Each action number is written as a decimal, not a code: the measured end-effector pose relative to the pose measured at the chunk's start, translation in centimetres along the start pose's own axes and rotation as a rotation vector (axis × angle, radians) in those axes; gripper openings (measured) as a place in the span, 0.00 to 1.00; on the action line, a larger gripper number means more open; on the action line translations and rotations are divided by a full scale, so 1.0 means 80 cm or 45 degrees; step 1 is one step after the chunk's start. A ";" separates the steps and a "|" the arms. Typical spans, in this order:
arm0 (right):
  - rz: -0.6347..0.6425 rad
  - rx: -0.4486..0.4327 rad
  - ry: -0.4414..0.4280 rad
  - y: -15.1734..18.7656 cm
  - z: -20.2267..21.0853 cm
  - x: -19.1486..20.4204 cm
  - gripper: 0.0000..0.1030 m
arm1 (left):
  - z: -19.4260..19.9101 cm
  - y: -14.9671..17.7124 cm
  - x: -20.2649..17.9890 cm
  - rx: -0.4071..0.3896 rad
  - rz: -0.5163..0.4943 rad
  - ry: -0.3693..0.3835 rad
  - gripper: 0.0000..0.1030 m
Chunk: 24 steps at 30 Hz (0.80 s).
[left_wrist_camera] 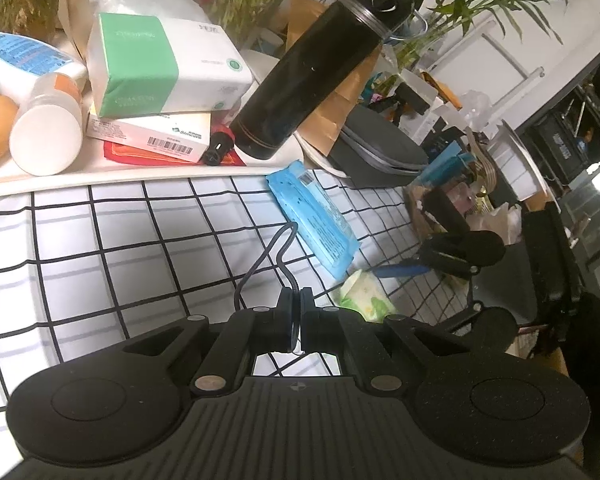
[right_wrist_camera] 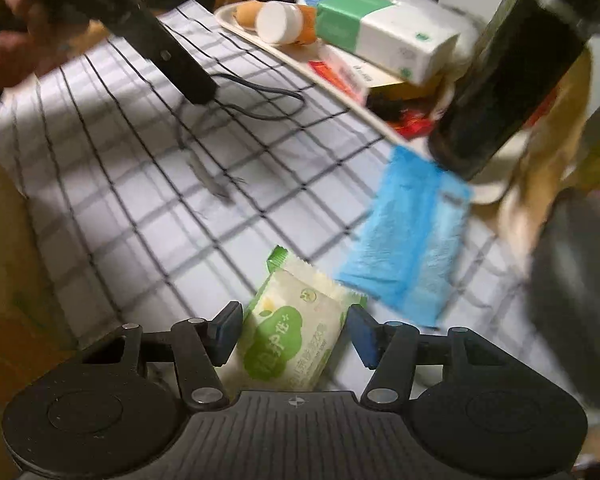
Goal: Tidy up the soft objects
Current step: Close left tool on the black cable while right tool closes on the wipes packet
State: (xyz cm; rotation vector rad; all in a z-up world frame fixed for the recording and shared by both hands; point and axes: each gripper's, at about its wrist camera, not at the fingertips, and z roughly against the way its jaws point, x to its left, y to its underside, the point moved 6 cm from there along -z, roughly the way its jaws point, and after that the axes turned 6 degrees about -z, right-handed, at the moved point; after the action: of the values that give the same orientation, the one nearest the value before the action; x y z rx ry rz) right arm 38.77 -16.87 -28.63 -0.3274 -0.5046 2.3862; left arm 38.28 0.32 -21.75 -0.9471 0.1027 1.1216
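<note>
Green-and-white packet (right_wrist_camera: pixel 296 332) between the parted right gripper (right_wrist_camera: pixel 296 334) fingers — left gripper (left_wrist_camera: pixel 299 320) pinched closed, empty.

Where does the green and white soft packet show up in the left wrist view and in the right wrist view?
Left wrist: the green and white packet lies low and right of centre on the checked cloth, beyond the shut left gripper.
Right wrist: bottom centre, the packet sits between the open right gripper's fingers.
Shared landmark: the blue wipes pack, just beyond the packet.
</note>
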 end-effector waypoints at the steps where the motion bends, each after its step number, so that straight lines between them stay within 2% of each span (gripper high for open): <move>1: -0.002 0.003 0.025 0.001 0.001 -0.004 0.59 | 0.000 0.000 0.000 -0.001 -0.002 -0.001 0.04; 4: -0.146 0.022 -0.001 0.006 0.001 -0.020 0.67 | 0.001 0.000 0.000 -0.002 -0.008 -0.007 0.04; 7: -0.268 0.078 -0.050 0.015 -0.007 -0.027 0.69 | 0.001 -0.001 -0.002 -0.008 -0.013 -0.012 0.03; 13: -0.281 0.119 -0.012 0.027 -0.010 -0.030 0.69 | 0.005 -0.002 -0.001 -0.024 -0.014 -0.024 0.03; 20: -0.300 0.123 0.007 0.031 -0.004 -0.031 0.54 | 0.010 -0.006 -0.003 -0.051 -0.008 -0.056 0.03; 24: -0.288 0.113 0.026 0.030 -0.001 -0.027 0.52 | 0.017 -0.009 -0.006 -0.075 -0.014 -0.083 0.03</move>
State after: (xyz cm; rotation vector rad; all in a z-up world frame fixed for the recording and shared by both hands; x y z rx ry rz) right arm 39.05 -19.96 -29.56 -0.2414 -0.4021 2.1761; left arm 38.10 0.87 -20.24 -0.9616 0.0116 1.1494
